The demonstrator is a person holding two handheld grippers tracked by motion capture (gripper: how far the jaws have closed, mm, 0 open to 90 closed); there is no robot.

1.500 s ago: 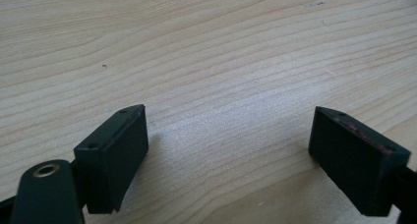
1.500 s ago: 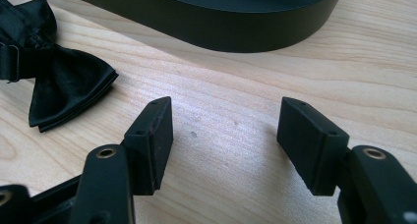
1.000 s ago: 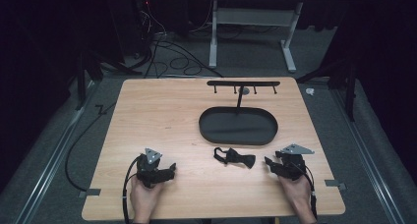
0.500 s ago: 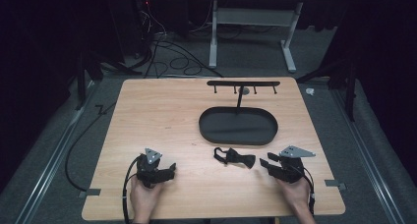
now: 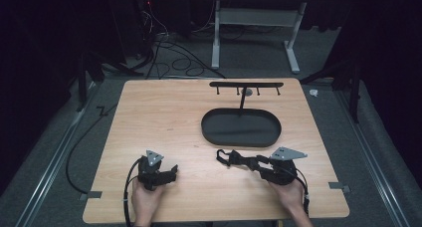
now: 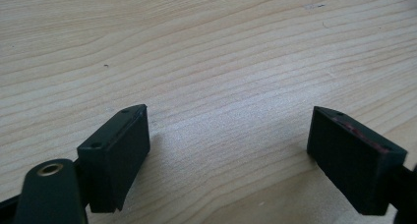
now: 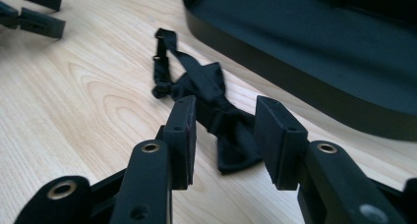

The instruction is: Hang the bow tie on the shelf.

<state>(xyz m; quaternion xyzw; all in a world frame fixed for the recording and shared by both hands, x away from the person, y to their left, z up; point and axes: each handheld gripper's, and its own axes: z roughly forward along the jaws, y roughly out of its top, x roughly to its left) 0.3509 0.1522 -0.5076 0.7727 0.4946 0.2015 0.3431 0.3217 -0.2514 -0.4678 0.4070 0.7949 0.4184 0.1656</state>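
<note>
Bow tie (image 7: 216, 103) lay flat on the bench (image 5: 164, 117) beside the oval tray (image 5: 241, 140), the half-open right gripper (image 7: 223, 135) straddling its near wing, seemingly about to close; the left gripper (image 6: 228, 150) gaped empty.

Right gripper (image 5: 263, 167) now forward at the bow tie (image 7: 216, 111), jaws astride its near wing, not yet closed.

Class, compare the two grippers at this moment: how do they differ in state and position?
The left gripper has its jaws wide apart over bare table; the right gripper's jaws are closer together, with the bow tie between them. The left sits apart from the bow tie, the right at it. Both are hand-held and low at the table's near edge.
</note>
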